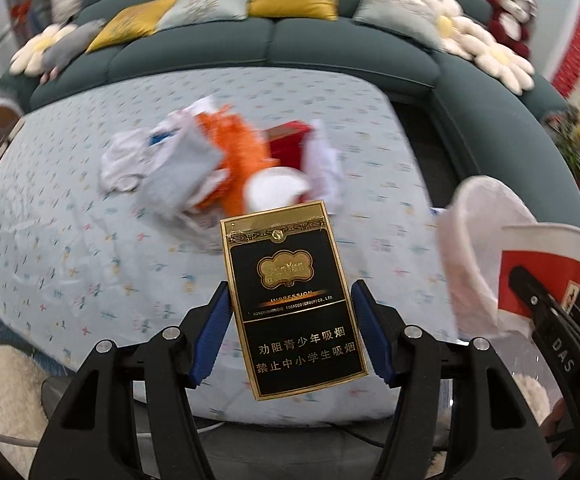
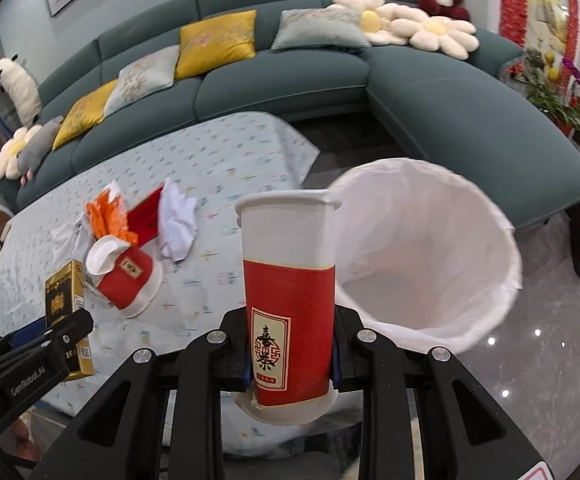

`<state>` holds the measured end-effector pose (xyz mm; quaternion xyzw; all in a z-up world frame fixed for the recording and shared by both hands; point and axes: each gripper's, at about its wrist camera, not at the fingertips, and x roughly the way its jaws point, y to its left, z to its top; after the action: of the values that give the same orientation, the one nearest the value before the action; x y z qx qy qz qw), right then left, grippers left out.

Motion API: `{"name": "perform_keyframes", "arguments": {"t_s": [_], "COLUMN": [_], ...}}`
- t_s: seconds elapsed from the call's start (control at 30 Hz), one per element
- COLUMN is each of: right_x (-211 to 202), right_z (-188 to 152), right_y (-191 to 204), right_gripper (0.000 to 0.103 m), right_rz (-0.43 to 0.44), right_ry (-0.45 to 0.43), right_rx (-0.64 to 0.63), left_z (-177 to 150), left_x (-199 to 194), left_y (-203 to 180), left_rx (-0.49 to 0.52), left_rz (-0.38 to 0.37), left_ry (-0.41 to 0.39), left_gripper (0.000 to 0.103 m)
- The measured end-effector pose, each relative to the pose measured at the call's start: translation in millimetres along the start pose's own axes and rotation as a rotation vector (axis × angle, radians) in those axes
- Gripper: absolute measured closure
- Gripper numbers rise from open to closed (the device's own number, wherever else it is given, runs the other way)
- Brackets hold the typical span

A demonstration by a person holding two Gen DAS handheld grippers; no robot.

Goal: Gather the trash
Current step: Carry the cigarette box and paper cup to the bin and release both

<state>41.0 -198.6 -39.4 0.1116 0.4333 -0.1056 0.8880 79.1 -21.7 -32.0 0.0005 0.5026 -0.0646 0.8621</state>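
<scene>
i see open floor beside the lined bin. my left gripper clamps the cigarette pack; my right gripper, tilted downward, pinches the paper cup.

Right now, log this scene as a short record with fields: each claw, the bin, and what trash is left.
left claw: shut on cigarette pack
right claw: shut on red paper cup
bin: white liner, open, beside table
table: crushed red cup, orange wrapper, red box, white tissues
</scene>
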Motion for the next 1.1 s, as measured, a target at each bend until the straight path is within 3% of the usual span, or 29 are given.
{"name": "perform_keyframes", "arguments": {"t_s": [0.3,0.6,1.1], "right_x": [-24,-24,1], "right_z": [4,13,40], "right_y": [-56,-106,-145], "right_gripper": [0.078,0.078,0.077], "right_rz": [-0.065,-0.113,-0.155], "right_ry": [-0.053,-0.075,-0.087], "right_rx": [0.059,0.130,0.162], "left_z": [6,23,43], "left_x": [-13,-1,44], "left_y": [-77,-150,-208], "left_rx": [0.169,0.301,0.326], "left_rz": [-0.106,-0.222,-0.278], "left_ry": [-0.017,-0.006,0.053], "left_gripper": [0.045,0.045,0.045]}}
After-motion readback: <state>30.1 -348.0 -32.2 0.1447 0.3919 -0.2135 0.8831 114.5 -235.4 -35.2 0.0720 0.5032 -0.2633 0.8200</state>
